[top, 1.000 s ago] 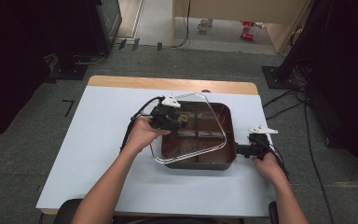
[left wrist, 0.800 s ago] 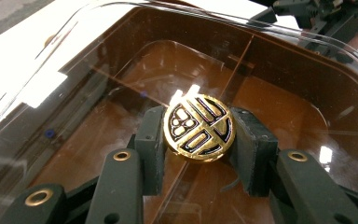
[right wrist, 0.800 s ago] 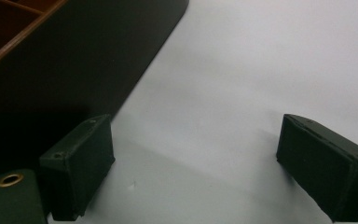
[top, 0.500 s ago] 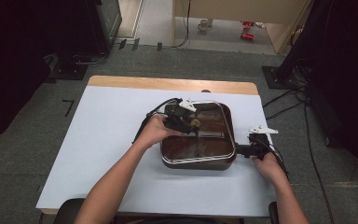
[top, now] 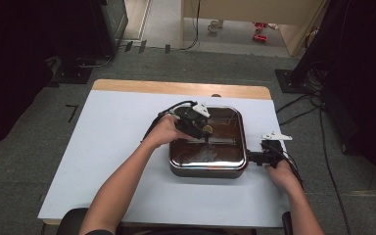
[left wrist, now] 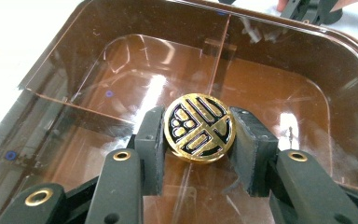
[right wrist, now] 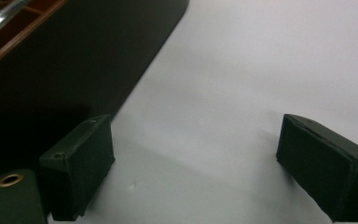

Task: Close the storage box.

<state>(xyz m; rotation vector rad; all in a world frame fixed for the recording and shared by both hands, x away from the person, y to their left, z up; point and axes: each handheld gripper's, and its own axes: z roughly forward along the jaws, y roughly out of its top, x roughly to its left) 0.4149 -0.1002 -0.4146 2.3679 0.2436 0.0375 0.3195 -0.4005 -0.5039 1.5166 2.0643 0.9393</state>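
1. The table (top: 103,147), covered in a pale sheet, has wide bare room on its left half and along the near edge. A wooden strip shows at the far edge.
2. The pan (top: 208,169), dark and roughly square, sits right of the table's middle. Its right wall stands close to the table's right edge, so open space there is narrow.
3. The glass lid (left wrist: 270,79), tinted brown, lies flat over the pan, its rim in line with the pan's rim.
4. The person's left forearm comes in from the near edge and slants up to the right, the hand bent over the lid's middle. The right forearm runs along the near right corner, the hand low beside the pan's right wall.
5. The left gripper (top: 196,125) points down at the lid; its two pads are clamped on the sides of the gold knob (left wrist: 199,127).
6. The right gripper (top: 270,152) rests just beside the pan. Its jaws stand wide, with nothing but bare table sheet between them.
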